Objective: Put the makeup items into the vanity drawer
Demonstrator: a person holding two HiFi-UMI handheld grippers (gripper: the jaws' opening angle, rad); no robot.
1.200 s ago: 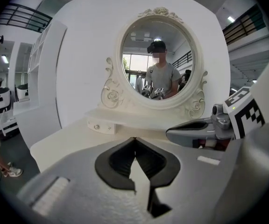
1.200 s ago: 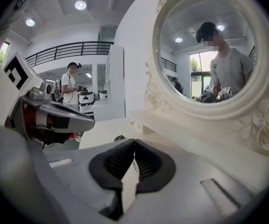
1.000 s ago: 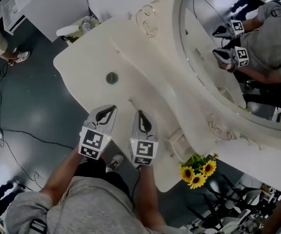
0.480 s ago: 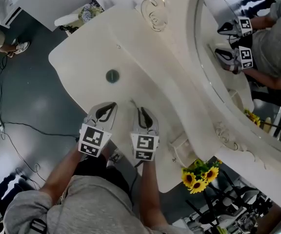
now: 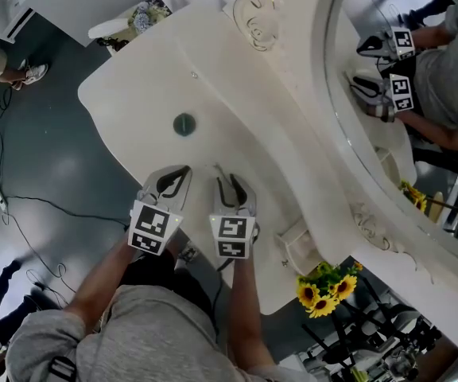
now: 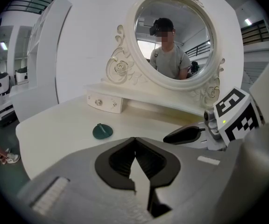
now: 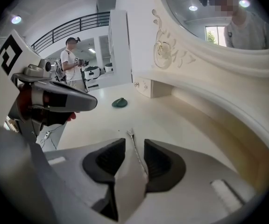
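A thin metal makeup tool (image 7: 135,149) lies on the cream vanity top (image 5: 133,102) between the jaws of my right gripper (image 7: 134,142). Those jaws are opening and the pads stand clear of the tool. In the head view the tool's tip (image 5: 218,169) pokes out ahead of the right gripper (image 5: 230,188). A round dark-green makeup item (image 5: 184,123) sits farther out on the top, also seen from the left gripper (image 6: 102,131). My left gripper (image 6: 134,139) is shut and empty, close beside the right one. A small closed drawer (image 6: 104,103) sits under the mirror.
The oval mirror (image 5: 420,94) in its carved frame rises along the right. A second small drawer box (image 5: 293,241) and sunflowers (image 5: 324,285) are at the near right corner. The table's front edge and dark floor with cables (image 5: 22,205) are on the left. A person (image 7: 71,64) stands far off.
My right gripper's jaws have parted from shut to open around the thin tool. Both grippers have stayed in nearly the same place on the vanity top.
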